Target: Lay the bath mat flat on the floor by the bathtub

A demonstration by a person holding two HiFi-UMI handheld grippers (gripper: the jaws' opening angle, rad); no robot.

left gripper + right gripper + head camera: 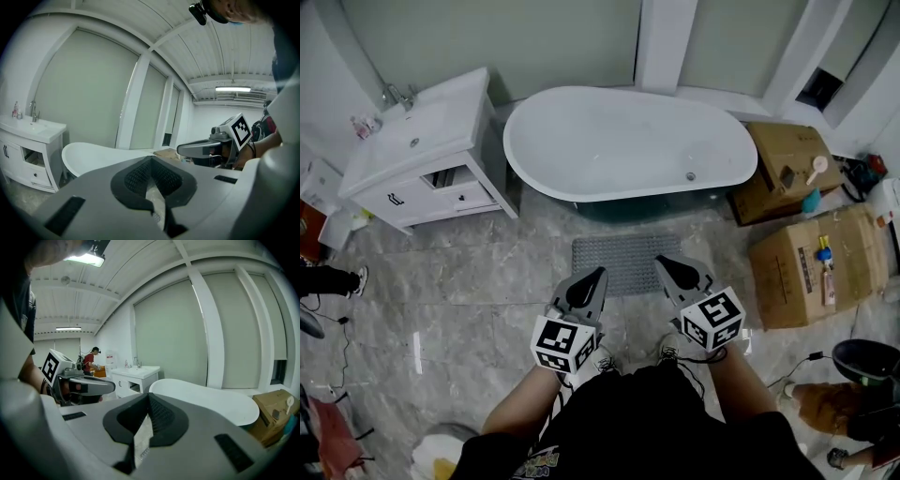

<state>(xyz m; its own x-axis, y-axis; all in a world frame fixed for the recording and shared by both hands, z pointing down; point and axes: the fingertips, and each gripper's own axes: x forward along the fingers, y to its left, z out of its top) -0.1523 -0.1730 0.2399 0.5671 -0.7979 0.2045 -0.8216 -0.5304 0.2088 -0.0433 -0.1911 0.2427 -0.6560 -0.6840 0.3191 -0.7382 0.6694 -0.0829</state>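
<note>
The grey bath mat [623, 262] lies flat on the marble floor, right in front of the white bathtub [628, 141]. Both grippers hover over its near edge without touching it. My left gripper [584, 281] is above the mat's near left corner, its jaws closed to a point with nothing between them. My right gripper [680, 270] is above the near right corner, likewise shut and empty. In the left gripper view the jaws [151, 158] meet at the tip, facing the bathtub [93, 157]. The right gripper [149, 394] shows the same.
A white vanity with a sink [422, 150] stands left of the tub. Cardboard boxes [820, 267] [787, 169] crowd the right side. A person's shoe [356, 278] is at the left edge, and a person in red [91, 361] stands far off. Cables lie on the floor.
</note>
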